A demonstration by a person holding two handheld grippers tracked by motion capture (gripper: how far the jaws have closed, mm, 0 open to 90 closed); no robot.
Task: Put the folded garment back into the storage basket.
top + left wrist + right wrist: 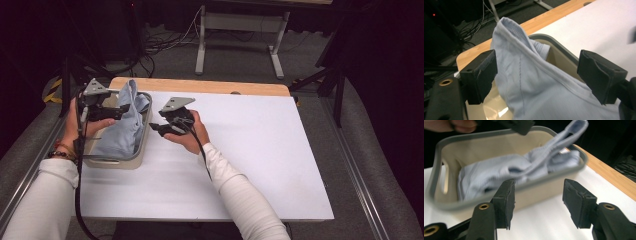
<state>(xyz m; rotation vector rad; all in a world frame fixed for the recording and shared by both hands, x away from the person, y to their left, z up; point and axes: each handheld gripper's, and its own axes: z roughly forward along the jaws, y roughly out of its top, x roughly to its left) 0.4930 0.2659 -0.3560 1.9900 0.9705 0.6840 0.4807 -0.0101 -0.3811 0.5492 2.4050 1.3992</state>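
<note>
My left gripper (119, 112): level over beige plastic basket (143, 134), jaws apart around pale blue cloth (121, 131) | my right gripper (156, 128): beside basket, parted, empty

I see the white table (250, 150) lit brightly from overhead, with dark surroundings. In my right gripper view the bin (564, 182) smears with motion blur; the near jaws look soft.
</note>
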